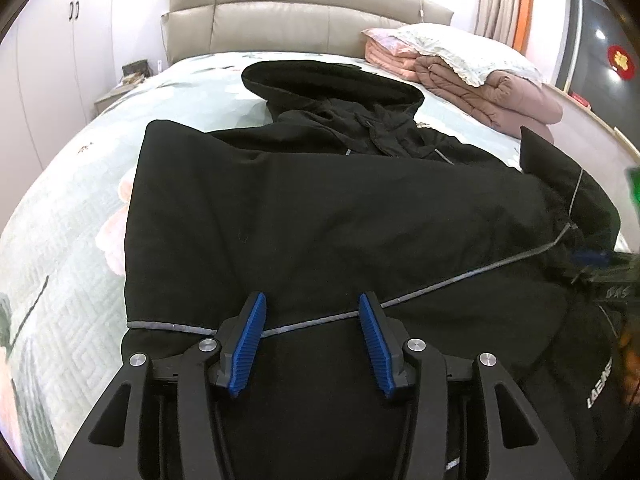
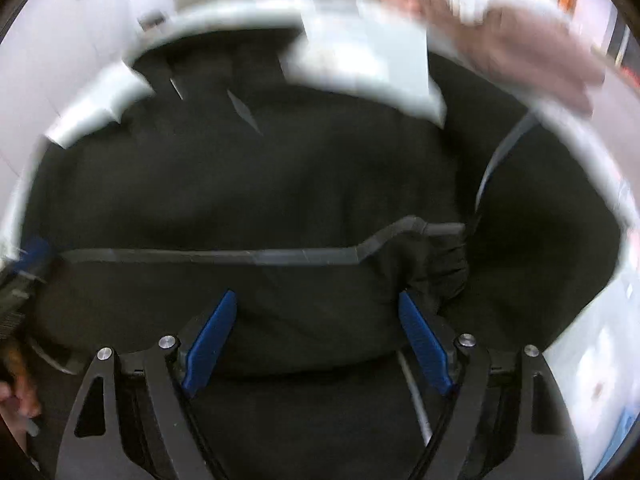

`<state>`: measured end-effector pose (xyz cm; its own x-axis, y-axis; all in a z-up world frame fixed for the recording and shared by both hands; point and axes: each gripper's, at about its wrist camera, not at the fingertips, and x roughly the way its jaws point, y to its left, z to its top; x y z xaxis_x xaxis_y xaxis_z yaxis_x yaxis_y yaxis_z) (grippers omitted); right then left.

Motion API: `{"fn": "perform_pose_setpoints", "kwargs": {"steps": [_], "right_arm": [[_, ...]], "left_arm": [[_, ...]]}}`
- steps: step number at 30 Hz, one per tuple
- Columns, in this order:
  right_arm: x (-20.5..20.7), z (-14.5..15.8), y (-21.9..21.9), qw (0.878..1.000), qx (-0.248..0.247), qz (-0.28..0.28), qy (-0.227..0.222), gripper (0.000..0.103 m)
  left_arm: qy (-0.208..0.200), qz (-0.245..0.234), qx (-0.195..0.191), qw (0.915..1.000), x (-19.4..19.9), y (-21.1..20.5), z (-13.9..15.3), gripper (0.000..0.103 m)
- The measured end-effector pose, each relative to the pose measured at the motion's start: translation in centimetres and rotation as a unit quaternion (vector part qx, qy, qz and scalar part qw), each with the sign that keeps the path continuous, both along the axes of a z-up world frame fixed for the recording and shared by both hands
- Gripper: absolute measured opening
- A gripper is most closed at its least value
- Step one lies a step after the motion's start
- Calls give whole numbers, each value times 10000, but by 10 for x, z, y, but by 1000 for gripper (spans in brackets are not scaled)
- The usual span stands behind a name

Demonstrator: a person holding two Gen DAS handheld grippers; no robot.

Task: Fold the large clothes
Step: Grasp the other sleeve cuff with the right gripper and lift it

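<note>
A large black hooded jacket [image 1: 320,208] with thin grey piping lies spread on the bed, hood toward the headboard and one sleeve folded across the body. My left gripper [image 1: 312,304] is open and empty, just above the jacket's lower part. The right wrist view is motion-blurred; it shows the same jacket [image 2: 260,184] filling the frame. My right gripper [image 2: 316,300] is open and empty over the jacket, near a bunched cuff [image 2: 444,268]. The right gripper also shows at the far right edge of the left wrist view [image 1: 600,264].
The bed [image 1: 68,216] has a pale floral quilted cover. Folded pink blankets [image 1: 492,92] with a pillow [image 1: 460,52] on top lie at the back right. A beige headboard [image 1: 296,12] and white wardrobes [image 1: 48,60] stand behind. A nightstand [image 1: 120,88] is at the left.
</note>
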<state>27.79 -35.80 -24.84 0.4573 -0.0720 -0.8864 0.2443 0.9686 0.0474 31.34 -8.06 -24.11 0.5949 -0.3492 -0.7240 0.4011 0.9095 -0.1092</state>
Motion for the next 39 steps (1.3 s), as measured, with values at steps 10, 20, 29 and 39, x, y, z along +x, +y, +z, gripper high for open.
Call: {"fn": "perform_pose_setpoints", "kwargs": {"steps": [10, 20, 29, 39], "right_arm": [[-60, 108, -56, 9907, -377, -36, -1305, 82], [-51, 84, -287, 9790, 286, -1729, -1042, 85], [-7, 1, -376, 9550, 1228, -2512, -995, 85], [4, -12, -370, 9557, 1050, -2462, -1228, 21]], "left_arm": [[-78, 7, -18, 10000, 2, -1, -2, 54], [-79, -18, -96, 9999, 4, -1, -4, 56], [-74, -53, -117, 9999, 4, -2, -4, 59], [-68, -69, -142, 9999, 5, -2, -5, 60]]}}
